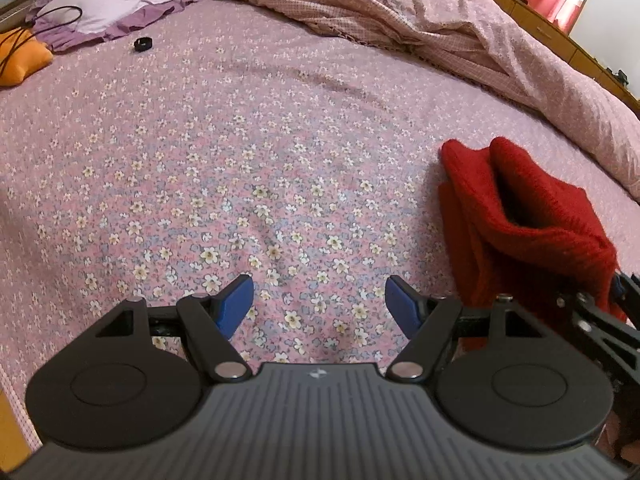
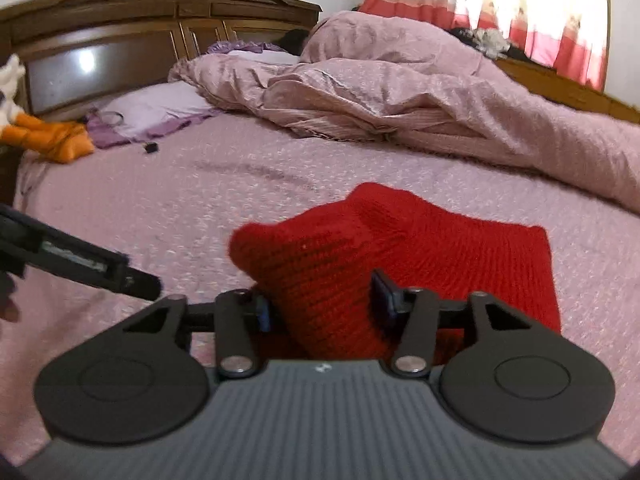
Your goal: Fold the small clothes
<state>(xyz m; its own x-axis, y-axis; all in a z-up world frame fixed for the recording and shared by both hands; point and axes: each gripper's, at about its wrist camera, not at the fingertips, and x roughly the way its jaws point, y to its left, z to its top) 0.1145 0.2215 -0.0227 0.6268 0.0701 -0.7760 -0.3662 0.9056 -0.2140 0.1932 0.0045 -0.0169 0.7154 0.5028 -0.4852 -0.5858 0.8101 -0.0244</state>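
A: Where do we stand with the red knitted garment (image 2: 400, 256)?

B: It lies partly folded on the pink floral bedsheet (image 1: 240, 184), with one layer humped up over the right gripper (image 2: 324, 304). A fold of the knit sits between the blue pads (image 2: 382, 298); we cannot tell whether they still press on it. The left gripper (image 1: 319, 304) hangs released and empty over bare sheet, just left of the garment.

A: How do we carry out the step well?

B: We judge that the raised layer is being laid over. We should lower it until its edge meets the edge of the layer beneath, then let go fully and draw straight back, so the pads do not drag the knit and undo the fold. The left gripper can press the near corner flat if the hump springs up.

A: Room to move?

B: Left of the garment the sheet is open and flat. Beyond the garment, well apart, the crumpled pink quilt (image 2: 420, 96) rises; we keep the fold clear of it. The garment's near edge lies close under the right gripper, so we withdraw slowly.
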